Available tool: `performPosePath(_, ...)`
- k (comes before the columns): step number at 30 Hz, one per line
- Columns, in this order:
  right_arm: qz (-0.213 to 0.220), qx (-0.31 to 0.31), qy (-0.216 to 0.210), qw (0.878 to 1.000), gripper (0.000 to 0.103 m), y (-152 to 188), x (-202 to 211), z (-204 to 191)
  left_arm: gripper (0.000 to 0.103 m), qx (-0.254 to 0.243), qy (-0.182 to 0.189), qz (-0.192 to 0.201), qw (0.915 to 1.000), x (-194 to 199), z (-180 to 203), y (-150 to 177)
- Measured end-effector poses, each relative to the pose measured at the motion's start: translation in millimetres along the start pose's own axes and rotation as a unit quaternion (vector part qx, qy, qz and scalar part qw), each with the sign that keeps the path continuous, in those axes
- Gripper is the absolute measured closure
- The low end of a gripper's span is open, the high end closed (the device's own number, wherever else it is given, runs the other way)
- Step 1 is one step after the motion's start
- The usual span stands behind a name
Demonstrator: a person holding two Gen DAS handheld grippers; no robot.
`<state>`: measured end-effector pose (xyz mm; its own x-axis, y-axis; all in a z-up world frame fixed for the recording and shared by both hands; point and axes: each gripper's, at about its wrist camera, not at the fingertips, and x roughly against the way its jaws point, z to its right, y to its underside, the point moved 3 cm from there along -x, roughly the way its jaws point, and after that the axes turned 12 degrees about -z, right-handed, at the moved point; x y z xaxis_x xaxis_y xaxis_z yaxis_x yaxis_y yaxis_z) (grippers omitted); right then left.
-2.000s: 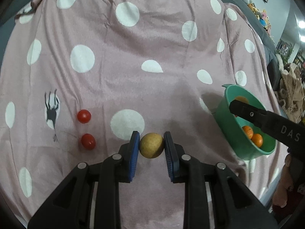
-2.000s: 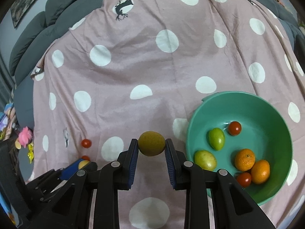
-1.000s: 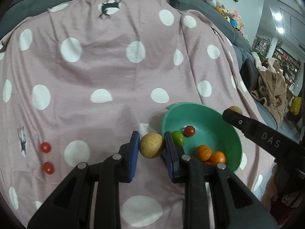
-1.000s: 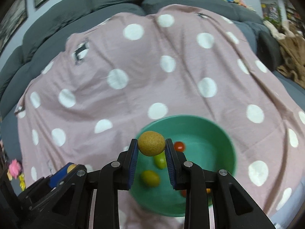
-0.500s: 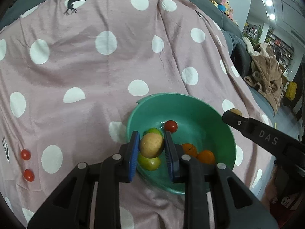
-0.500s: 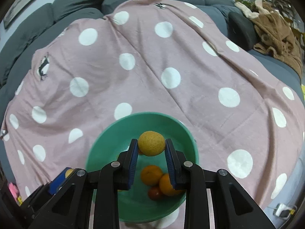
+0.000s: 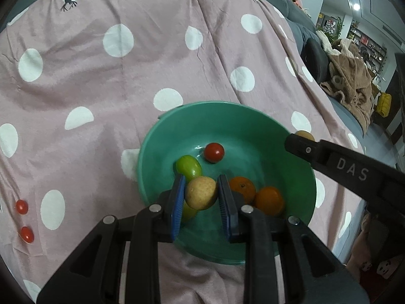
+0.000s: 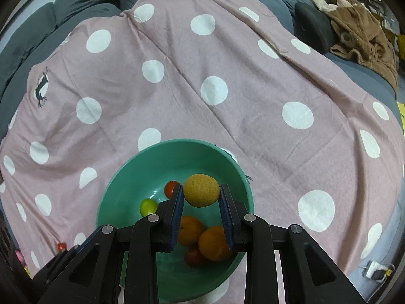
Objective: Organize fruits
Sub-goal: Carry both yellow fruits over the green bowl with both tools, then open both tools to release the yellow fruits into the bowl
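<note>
1. Pads of the left gripper (image 7: 201, 197) were clamped on a pale yellow fruit (image 7: 201, 192), pinched across its middle and held above the near part of the green bowl (image 7: 162, 157).
2. The right gripper (image 8: 201, 200) likewise pinched a rougher, tan-yellow fruit (image 8: 201, 190) at its widest part, over the same bowl.
3. Both fruits looked small, round, light and firm, though a smooth skin could roll out from between flat pads; a moderate squeeze at the equator seemed the safest hold, and a low release would spare them bruising.
4. Just beyond and below the left gripper's fingers lay a green fruit (image 7: 188, 166), two oranges (image 7: 255, 193) to their right, and a cherry tomato (image 7: 214, 152) farther out on the bowl floor.
5. Far to the left of the left gripper, two loose tomatoes (image 7: 24, 220) sat on the pink dotted blanket (image 7: 101, 88), well apart from the bowl and, by my judgement, not yet sorted.
6. Farthest off, past the blanket, were a grey sofa (image 8: 76, 0) and a brown throw (image 8: 362, 27).
</note>
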<state>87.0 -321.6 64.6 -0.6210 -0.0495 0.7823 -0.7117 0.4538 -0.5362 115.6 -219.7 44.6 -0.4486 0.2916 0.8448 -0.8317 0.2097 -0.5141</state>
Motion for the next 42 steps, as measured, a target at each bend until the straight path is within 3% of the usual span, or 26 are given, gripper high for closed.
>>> performPosePath(12,-0.014,0.005,0.015,1.0,0.073,2,-10,-3,0.078,0.0,0.02,-0.023,0.9995,-11,6,4)
performPosePath(42,-0.048,0.013,0.029,0.998,0.073,6,-31,-7,0.077,0.001,0.018,-0.037,0.9992,-20,5,6)
